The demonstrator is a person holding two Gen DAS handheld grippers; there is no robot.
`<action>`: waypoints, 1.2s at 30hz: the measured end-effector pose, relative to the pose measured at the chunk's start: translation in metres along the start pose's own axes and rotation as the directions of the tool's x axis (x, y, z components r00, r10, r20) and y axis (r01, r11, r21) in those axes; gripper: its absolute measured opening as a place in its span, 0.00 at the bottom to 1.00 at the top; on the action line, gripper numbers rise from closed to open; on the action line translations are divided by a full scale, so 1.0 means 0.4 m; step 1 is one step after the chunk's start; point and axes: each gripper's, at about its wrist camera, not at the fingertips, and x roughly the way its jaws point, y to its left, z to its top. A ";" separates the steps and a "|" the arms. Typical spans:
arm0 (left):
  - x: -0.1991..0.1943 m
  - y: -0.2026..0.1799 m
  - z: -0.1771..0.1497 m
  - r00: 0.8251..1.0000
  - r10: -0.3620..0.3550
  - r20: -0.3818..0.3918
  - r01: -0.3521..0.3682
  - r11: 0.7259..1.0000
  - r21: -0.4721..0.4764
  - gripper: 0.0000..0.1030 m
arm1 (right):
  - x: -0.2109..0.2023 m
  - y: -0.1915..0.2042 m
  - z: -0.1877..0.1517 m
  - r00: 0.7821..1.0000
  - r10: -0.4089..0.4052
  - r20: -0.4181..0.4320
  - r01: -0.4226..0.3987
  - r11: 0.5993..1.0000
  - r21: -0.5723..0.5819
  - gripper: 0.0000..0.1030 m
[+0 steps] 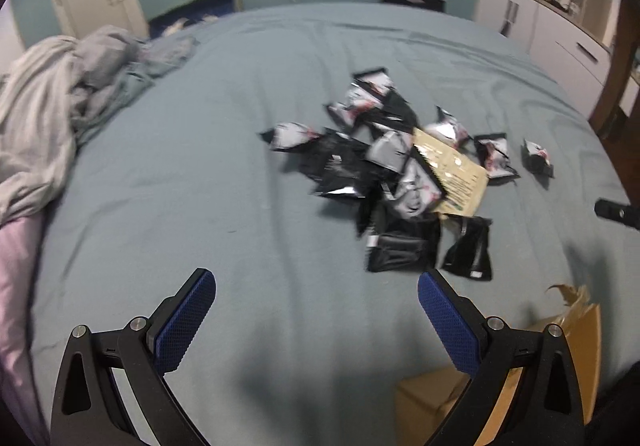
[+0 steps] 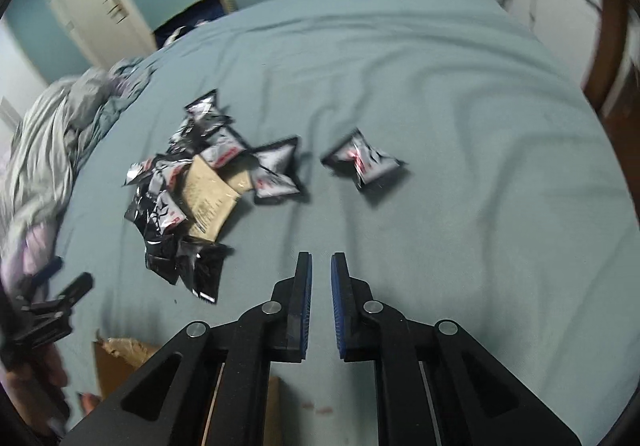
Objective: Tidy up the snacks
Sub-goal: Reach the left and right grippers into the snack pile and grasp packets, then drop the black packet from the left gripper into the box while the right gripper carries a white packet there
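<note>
While right gripper [image 2: 321, 266] hangs nearly closed, empty, left gripper [image 1: 316, 286] gaping, overlapped snack packets [image 1: 384, 166] risk double pickup.

Left wrist view. My left gripper [image 1: 317, 300] hangs over the blue-grey bed sheet [image 1: 224, 174] with its jaws spread wide and nothing between the blue pads [image 1: 185, 322]. Ahead of the right finger and slightly beyond its tip I see a pile of snack packets [image 1: 376, 166], black and silver, overlapping one another. A tan paper pouch [image 1: 460, 178] lies partly under the pile on its right side. Two packets sit apart, further right. Behind the right finger, near me, a cardboard box [image 1: 432, 394] with a torn flap. Far left of the left finger, rumpled bedding [image 1: 60, 94]. Frame slightly blurred.
</note>
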 end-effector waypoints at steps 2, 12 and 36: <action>0.031 -0.016 0.016 0.998 -0.058 -0.033 0.058 0.998 0.016 1.00 | -0.009 -0.023 -0.016 0.998 0.018 -0.058 -0.014 0.997 0.076 0.45; 0.165 -0.092 0.061 0.983 -0.135 -0.124 0.146 0.985 0.087 1.00 | 0.024 0.004 0.013 0.999 -0.049 -0.003 0.049 0.999 0.008 0.83; 0.060 -0.013 0.067 0.986 -0.162 -0.046 0.157 0.983 -0.097 0.20 | 0.289 0.041 0.160 0.987 -0.148 0.065 0.159 0.964 -0.211 0.75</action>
